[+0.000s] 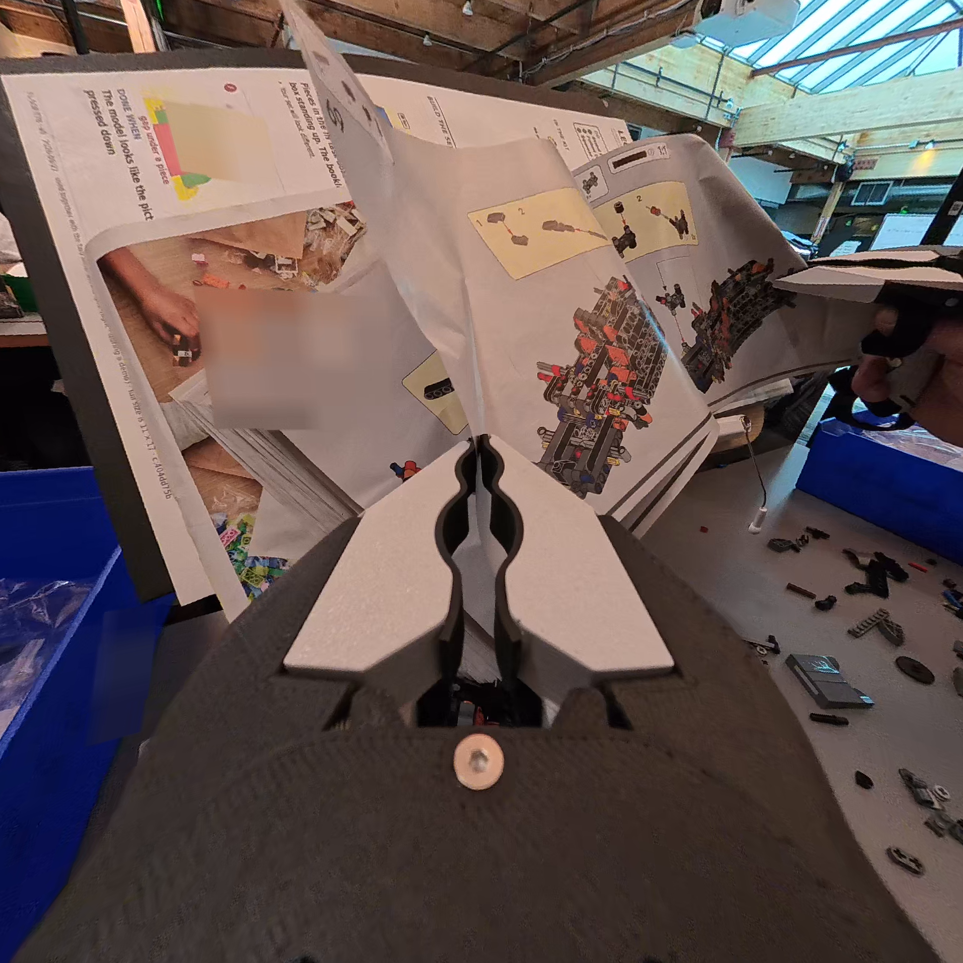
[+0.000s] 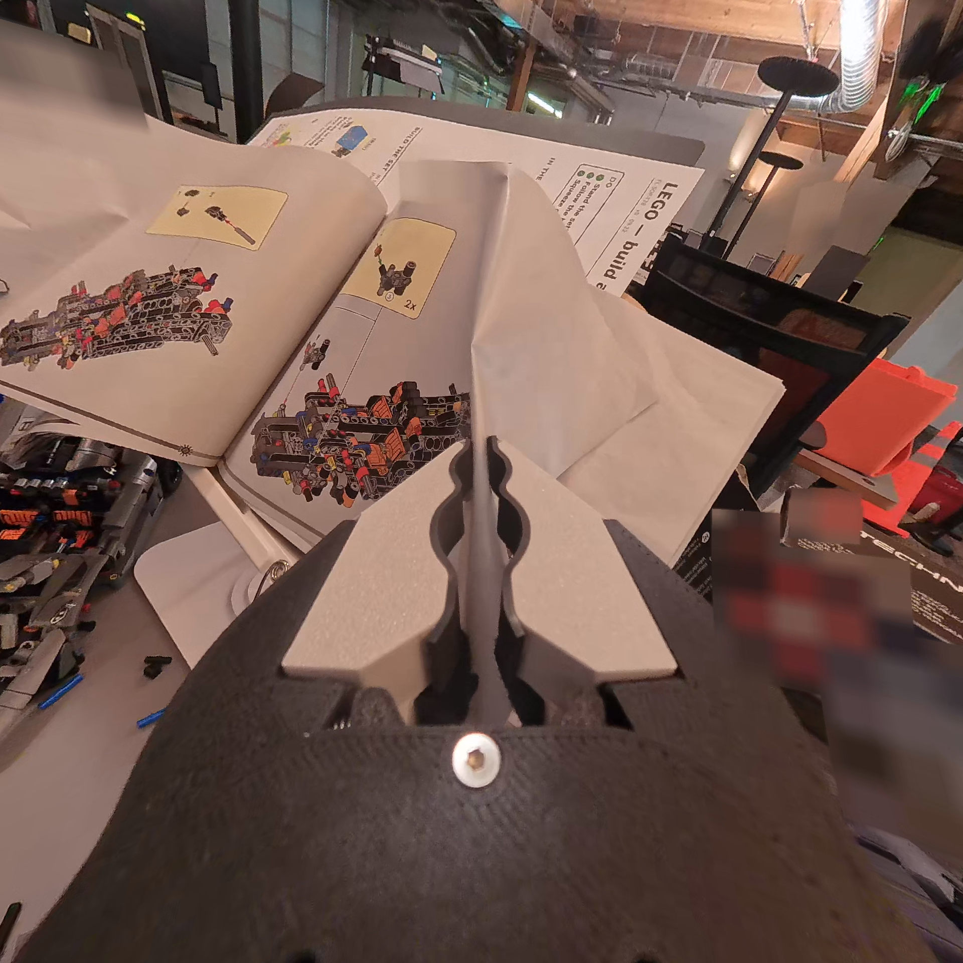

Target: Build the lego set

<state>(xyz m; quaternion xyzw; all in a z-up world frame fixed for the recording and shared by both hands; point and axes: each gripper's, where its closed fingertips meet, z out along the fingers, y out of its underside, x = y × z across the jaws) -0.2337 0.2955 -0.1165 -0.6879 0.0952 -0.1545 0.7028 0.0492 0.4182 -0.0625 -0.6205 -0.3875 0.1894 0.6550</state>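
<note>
Two wrist cameras, each looking forward along its own claw at the same open booklet.

The left wrist view sits just behind the left gripper (image 1: 478, 443), facing up and forward at the instruction booklet (image 1: 568, 323), which fills the frame close ahead of the tips; the table (image 1: 729, 583) falls away to the claw's right, where the right gripper (image 1: 854, 281) shows at the edge. The right wrist view sits just behind the right gripper (image 2: 478, 445), equally near, with the booklet (image 2: 323, 333) ahead and to the claw's left. Both views share the booklet's open spread and the poster board (image 1: 156, 172) (image 2: 615, 172) behind it.
</note>
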